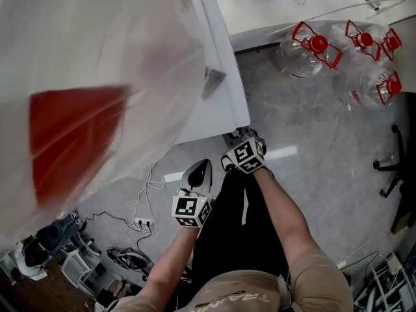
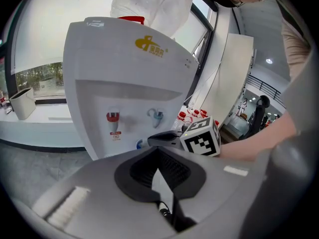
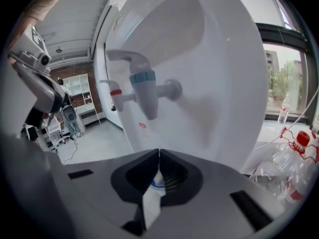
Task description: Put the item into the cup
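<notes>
A white water dispenser [image 2: 124, 78] fills the left gripper view, with a red tap [image 2: 112, 117] and a blue tap [image 2: 156, 116] on its front. In the right gripper view the blue tap [image 3: 144, 86] is close above the jaws and the red tap [image 3: 115, 93] lies beyond it. My right gripper [image 1: 238, 137] is shut, nothing seen in its jaws, just in front of the dispenser [image 1: 224, 90]. My left gripper [image 1: 200, 166] hangs lower and further back, also shut and holding nothing I can see. A white cup-like vessel [image 2: 22, 102] stands on a far ledge.
A large bottle wrapped in a plastic bag [image 1: 84, 96] tops the dispenser and hides much of the head view. Several clear water bottles with red caps [image 1: 312, 47] lie on the grey floor to the right. Cables and a power strip [image 1: 140, 225] lie at lower left.
</notes>
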